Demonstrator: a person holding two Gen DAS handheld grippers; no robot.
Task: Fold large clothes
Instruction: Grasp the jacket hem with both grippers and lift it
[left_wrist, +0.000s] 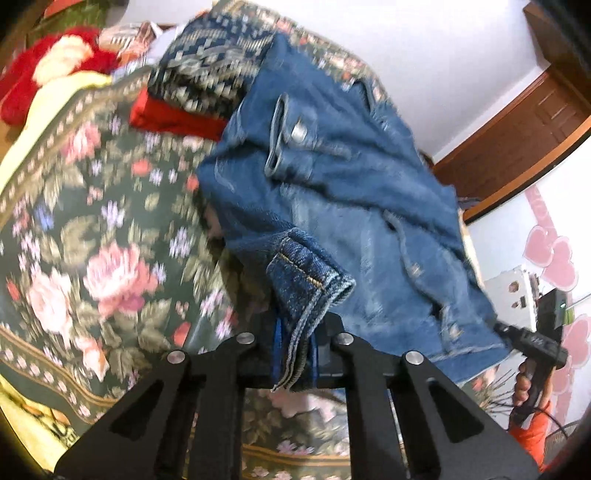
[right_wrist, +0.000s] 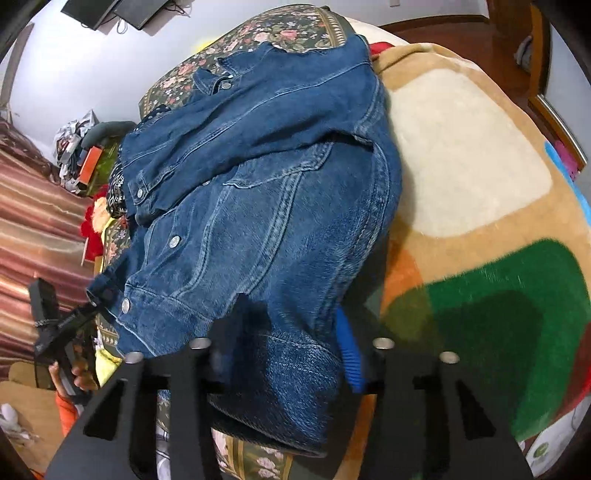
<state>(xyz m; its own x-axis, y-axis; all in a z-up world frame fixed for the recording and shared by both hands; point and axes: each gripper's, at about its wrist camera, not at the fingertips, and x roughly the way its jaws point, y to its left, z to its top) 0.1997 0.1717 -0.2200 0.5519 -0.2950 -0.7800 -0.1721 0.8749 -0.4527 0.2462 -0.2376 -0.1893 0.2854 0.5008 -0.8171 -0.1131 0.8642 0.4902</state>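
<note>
While the floral bedspread (left_wrist: 92, 229) lies bare at the left, a folded stack of two garments, one patterned (left_wrist: 207, 74) over one red (left_wrist: 173, 118), is seen at its far side. One denim jacket (left_wrist: 332, 192) is spread across the middle of the bed, up to a plush blanket (right_wrist: 461, 155) on the right. Its hem corner is clamped in the closed left gripper (left_wrist: 293, 354); its lower edge is bunched between the fingers of the right gripper (right_wrist: 288, 362). No writing can be read.

jacket (right_wrist: 258, 192) on bedspread (left_wrist: 92, 221) | folded pile (left_wrist: 199, 85) behind jacket | blanket (right_wrist: 461, 166) right of jacket | hem in both grippers
</note>
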